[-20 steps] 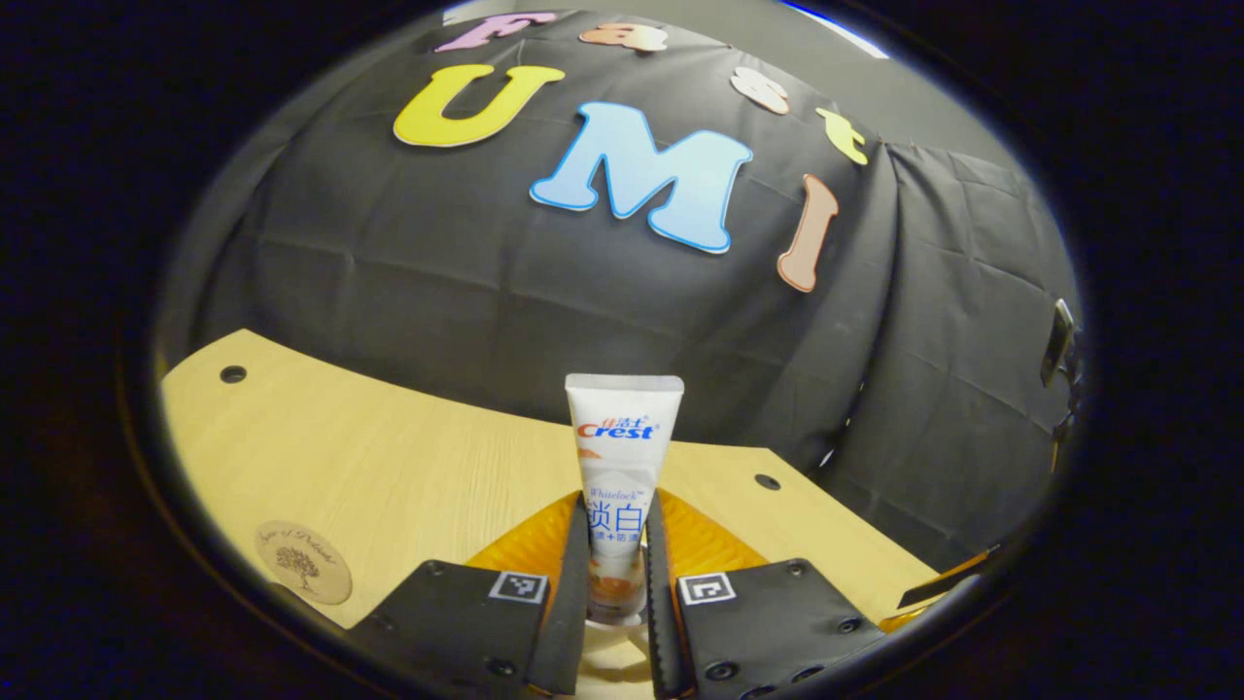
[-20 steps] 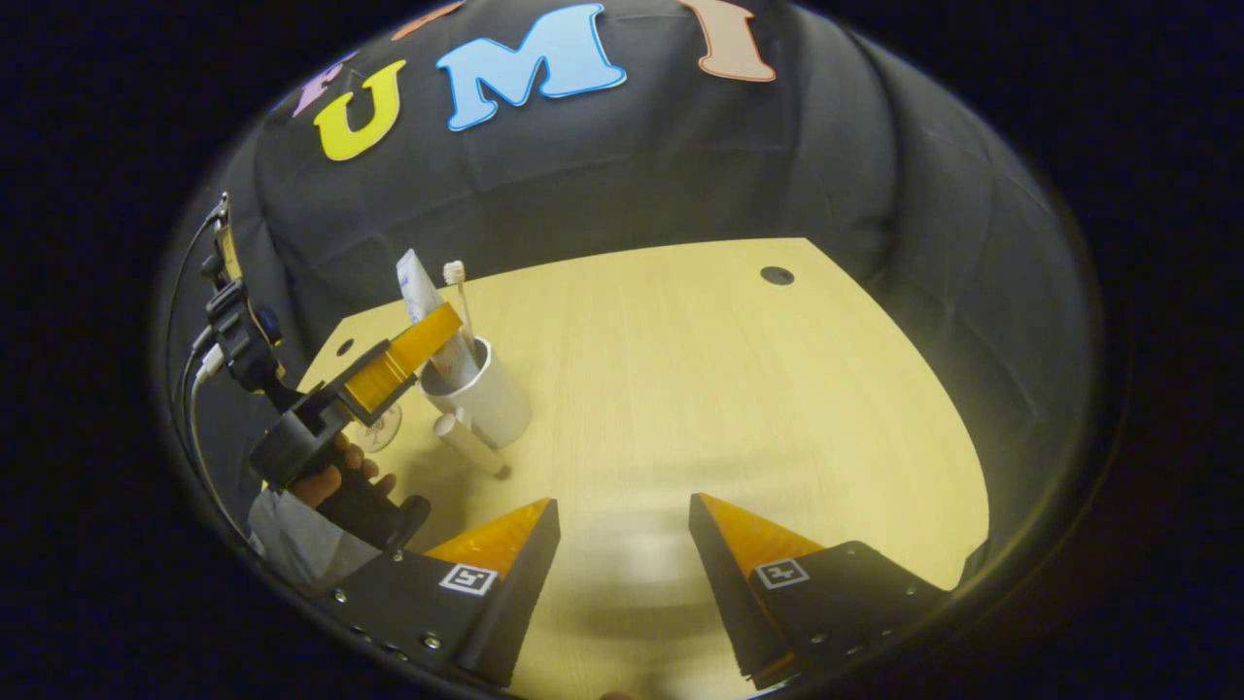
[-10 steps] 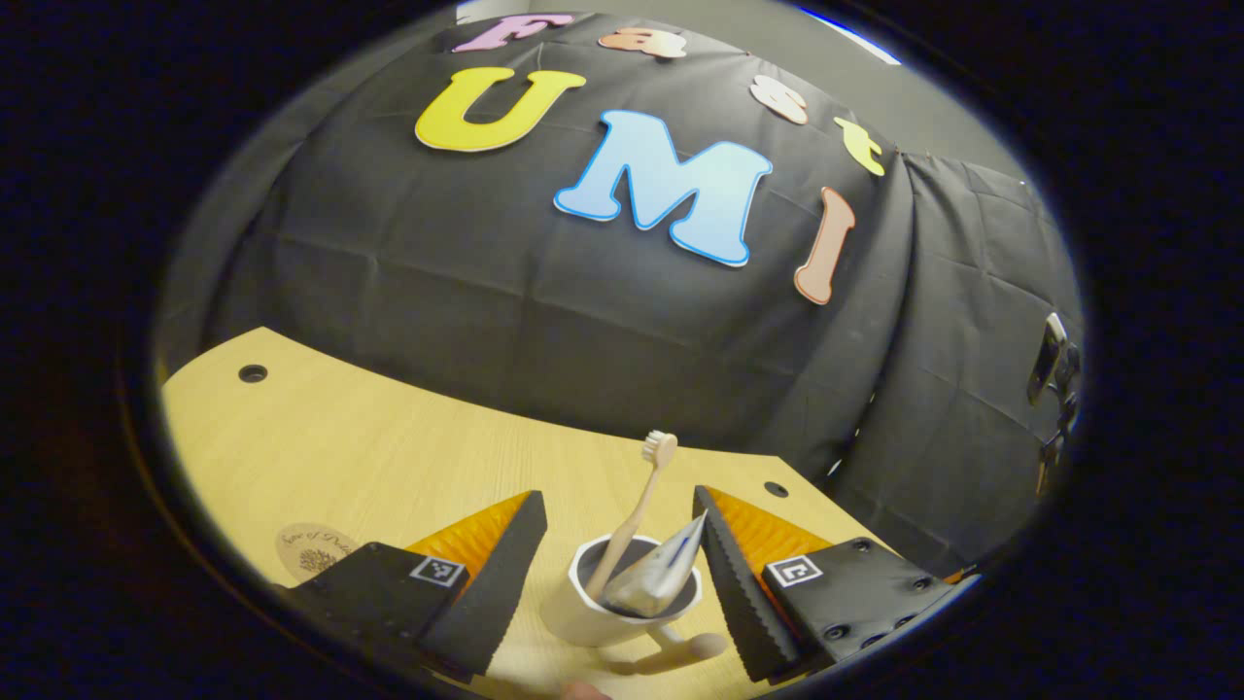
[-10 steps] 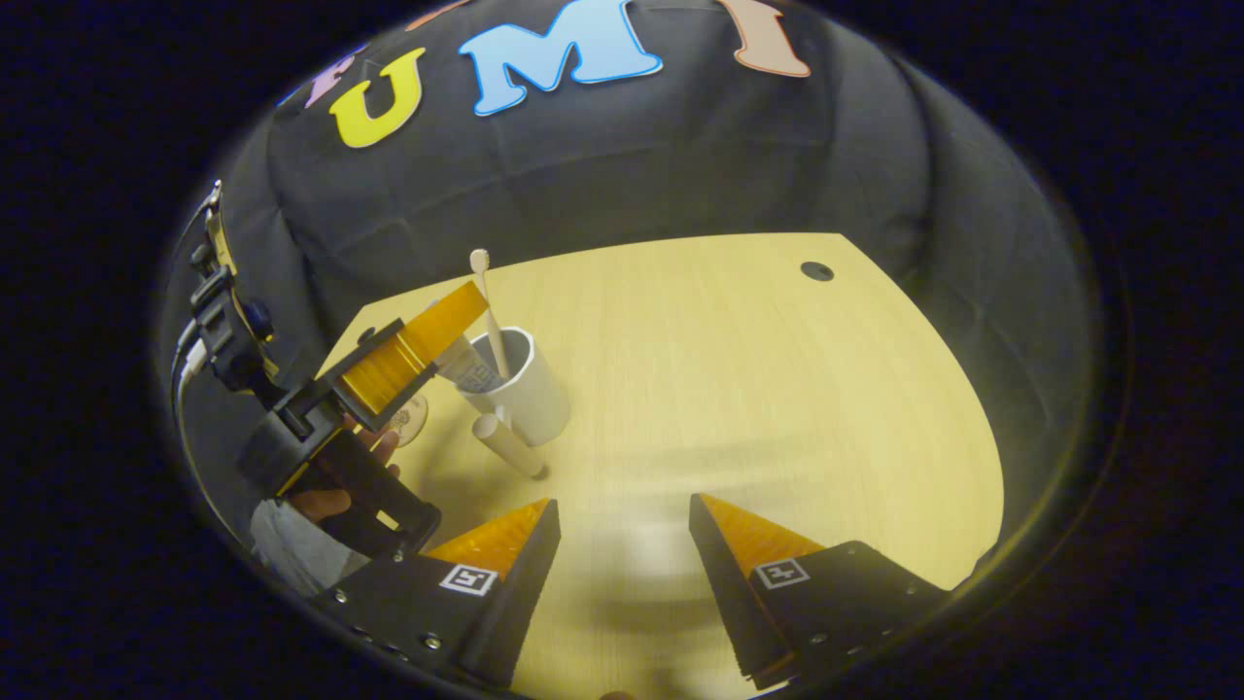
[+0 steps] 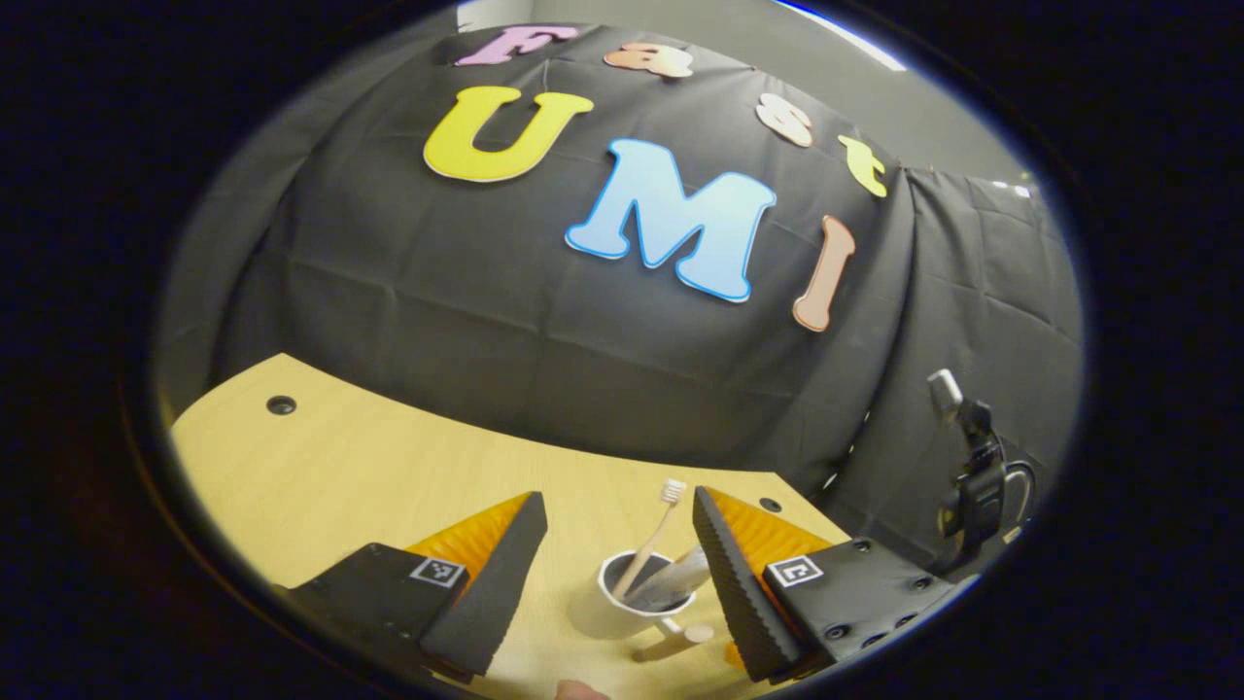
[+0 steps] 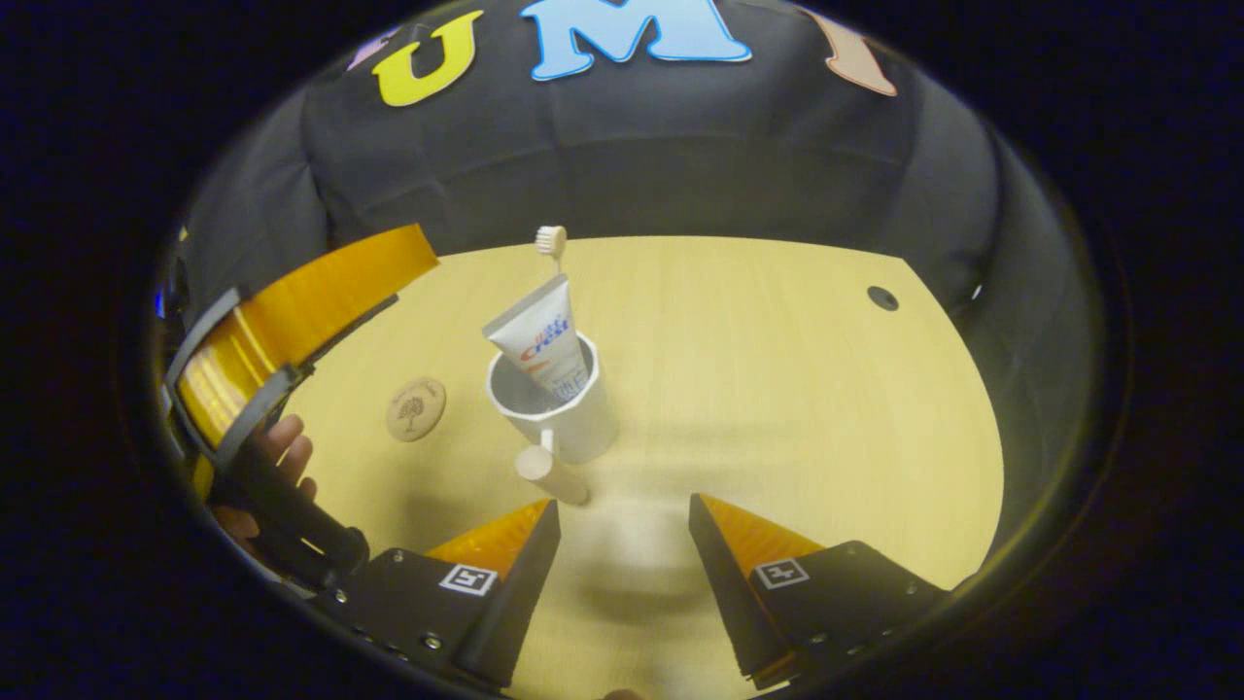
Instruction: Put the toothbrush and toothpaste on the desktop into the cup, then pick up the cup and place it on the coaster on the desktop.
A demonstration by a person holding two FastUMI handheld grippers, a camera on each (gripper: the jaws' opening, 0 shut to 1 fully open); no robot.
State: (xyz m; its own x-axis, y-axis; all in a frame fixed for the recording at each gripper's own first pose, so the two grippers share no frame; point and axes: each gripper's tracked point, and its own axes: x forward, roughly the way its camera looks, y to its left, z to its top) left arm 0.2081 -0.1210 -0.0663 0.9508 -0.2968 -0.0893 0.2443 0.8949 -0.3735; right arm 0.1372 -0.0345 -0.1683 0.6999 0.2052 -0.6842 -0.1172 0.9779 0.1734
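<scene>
Pale wood-grain desk (image 6: 777, 389), smooth, rounded far edge, with small dark round holes near its far corners. White cylindrical cup (image 6: 564, 408) stands upright around mid-desk, glossy smooth wall, with a light wooden peg-like handle (image 6: 546, 472) sticking out of its side toward the right gripper. Inside the cup: toothpaste (image 6: 539, 335), a flat white soft tube, crimped wide end up, leaning against the rim; and a toothbrush (image 6: 552, 241) with thin pale handle and short bristle head poking above the tube. In the left gripper view the same cup (image 5: 632, 608) sits beyond and between the fingers, not touched, brush (image 5: 653, 544) slanting up, tube (image 5: 680, 576) lying low across the rim. Coaster (image 6: 416, 409), a thin round wooden disc with a printed tree mark, lies flat on the desk left of the cup, apart from it, bare. Left gripper (image 5: 618, 574) jaws spread wide, holding nothing; ridged wedge-shaped fingers. Right gripper (image 6: 622, 574) jaws likewise wide apart, holding nothing, above bare desk on the near side of the cup. A hand (image 6: 282, 467) grips the left gripper's dark handle at the desk's left edge.
</scene>
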